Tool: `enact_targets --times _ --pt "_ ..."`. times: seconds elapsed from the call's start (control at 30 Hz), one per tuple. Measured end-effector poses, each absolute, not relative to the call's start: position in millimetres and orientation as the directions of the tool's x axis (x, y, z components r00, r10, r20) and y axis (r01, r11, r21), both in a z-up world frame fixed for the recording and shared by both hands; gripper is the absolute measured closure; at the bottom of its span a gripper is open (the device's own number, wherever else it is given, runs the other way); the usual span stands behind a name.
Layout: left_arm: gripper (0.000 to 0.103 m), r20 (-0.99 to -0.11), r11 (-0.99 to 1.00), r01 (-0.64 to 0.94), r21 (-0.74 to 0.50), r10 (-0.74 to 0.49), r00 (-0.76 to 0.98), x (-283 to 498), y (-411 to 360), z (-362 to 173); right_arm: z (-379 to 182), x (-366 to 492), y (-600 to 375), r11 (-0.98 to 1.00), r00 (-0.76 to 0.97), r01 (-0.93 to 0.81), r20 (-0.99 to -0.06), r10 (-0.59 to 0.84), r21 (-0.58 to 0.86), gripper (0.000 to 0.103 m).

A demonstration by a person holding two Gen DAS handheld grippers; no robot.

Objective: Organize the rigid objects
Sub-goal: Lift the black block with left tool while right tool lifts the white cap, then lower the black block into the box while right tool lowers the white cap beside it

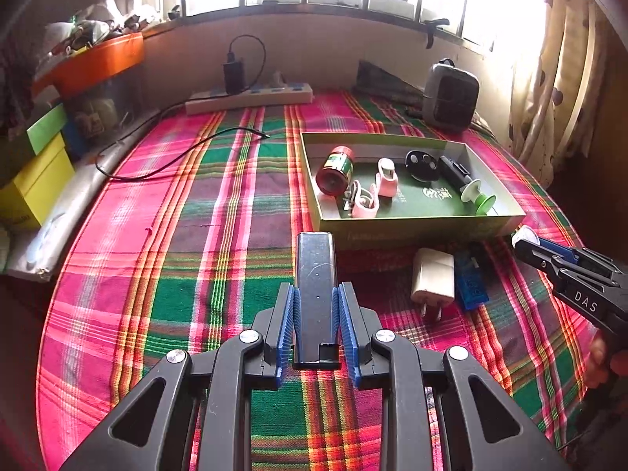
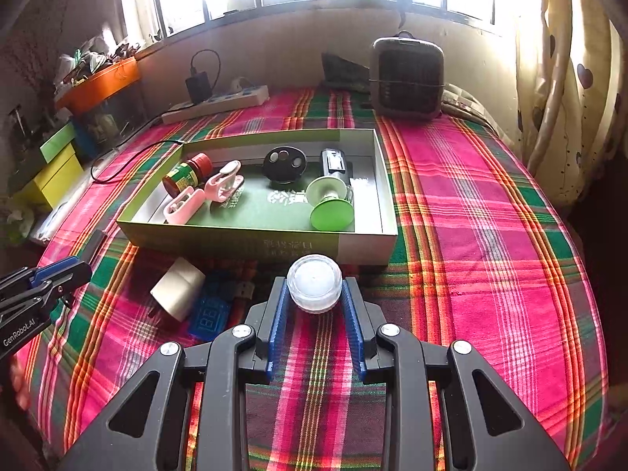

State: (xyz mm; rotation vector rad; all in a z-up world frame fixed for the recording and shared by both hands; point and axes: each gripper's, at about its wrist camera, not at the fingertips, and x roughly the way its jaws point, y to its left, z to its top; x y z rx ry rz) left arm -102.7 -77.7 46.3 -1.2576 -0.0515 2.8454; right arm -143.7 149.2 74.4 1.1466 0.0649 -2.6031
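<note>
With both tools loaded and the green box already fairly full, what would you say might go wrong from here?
1. The left tool grips the long black rectangular bar near one end only, so the bar may pivot or slip.
2. The right tool pinches the round translucent white jar at its fingertips; the curved side might squirt out.
3. The shallow green cardboard box is crowded, and the green suction-cup holder may get knocked.

Crowded box (image 2: 386, 200); right cloth (image 2: 490, 235) seemingly open.

Right gripper (image 2: 315, 294): clamped on white round jar (image 2: 314, 282)
Green box (image 2: 251, 241): just beyond jar; holds red-capped bottle (image 2: 187, 174), pink clips (image 2: 204, 192), green suction cup (image 2: 330, 206)
White charger (image 2: 178, 288): beside box, on plaid cloth (image 2: 471, 235)
</note>
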Motion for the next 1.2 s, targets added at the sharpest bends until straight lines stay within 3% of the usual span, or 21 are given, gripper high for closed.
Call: enact_targets --times 0.4,1.2 --pt "0.081 -0.719 -0.997 -0.049 -0.061 0.078 -0.691 -115.9 -69.3 64.9 96.2 -153.1 145.3 -0.947 -0.665 0.313 -0.695 -0.274 0.074 0.074" --pt "0.081 -0.741 -0.978 -0.164 -0.130 0.206 -0.640 -194.9 -25.5 63.4 94.2 -216.4 116.9 -0.917 -0.615 0.393 -0.722 -0.318 0.069 0.074"
